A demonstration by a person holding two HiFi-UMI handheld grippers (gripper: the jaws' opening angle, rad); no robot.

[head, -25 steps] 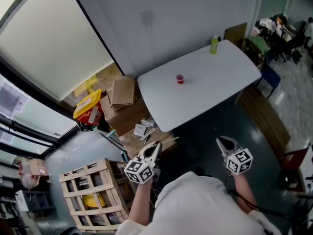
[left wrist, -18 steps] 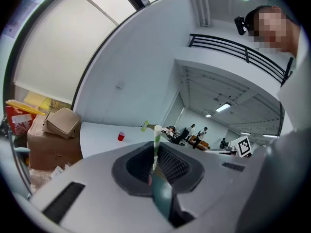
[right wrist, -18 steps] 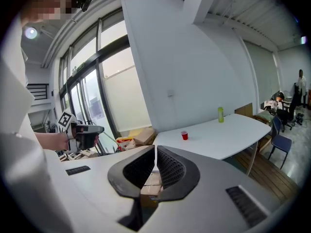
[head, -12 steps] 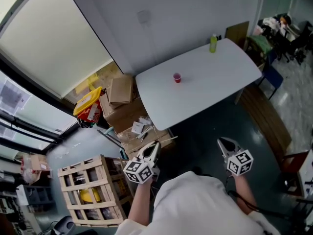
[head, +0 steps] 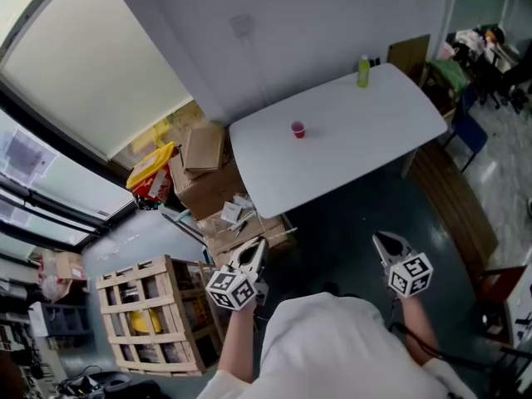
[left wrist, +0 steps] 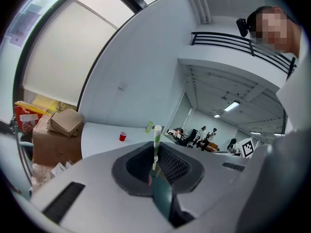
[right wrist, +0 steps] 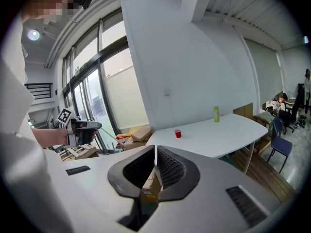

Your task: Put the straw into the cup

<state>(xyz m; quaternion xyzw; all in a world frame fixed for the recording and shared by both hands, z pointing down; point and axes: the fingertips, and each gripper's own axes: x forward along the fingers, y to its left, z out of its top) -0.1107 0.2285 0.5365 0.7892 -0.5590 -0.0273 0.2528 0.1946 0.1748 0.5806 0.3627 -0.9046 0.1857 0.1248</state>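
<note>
A small red cup [head: 298, 129] stands upright on the white table [head: 366, 131], well ahead of both grippers. It also shows as a small red cup [left wrist: 122, 137] far beyond the left jaws and as a red cup [right wrist: 178, 133] beyond the right jaws. My left gripper [head: 256, 253] is held low near my body, shut on a white and green straw [left wrist: 156, 142] that sticks up past its fingertips. My right gripper [head: 383, 241] hangs at the same height over the dark floor, jaws closed with nothing in them.
A green bottle [head: 363, 71] stands at the table's far edge. Cardboard boxes [head: 208, 160] lie on the floor left of the table, with a wooden crate [head: 150, 314] nearer to me. A wooden bench [head: 453, 202] and chairs are at the right.
The head view has drifted a little, so the table and crate sit slightly further left in it. Both grippers keep the same pose, and the straw stays in the left one.
</note>
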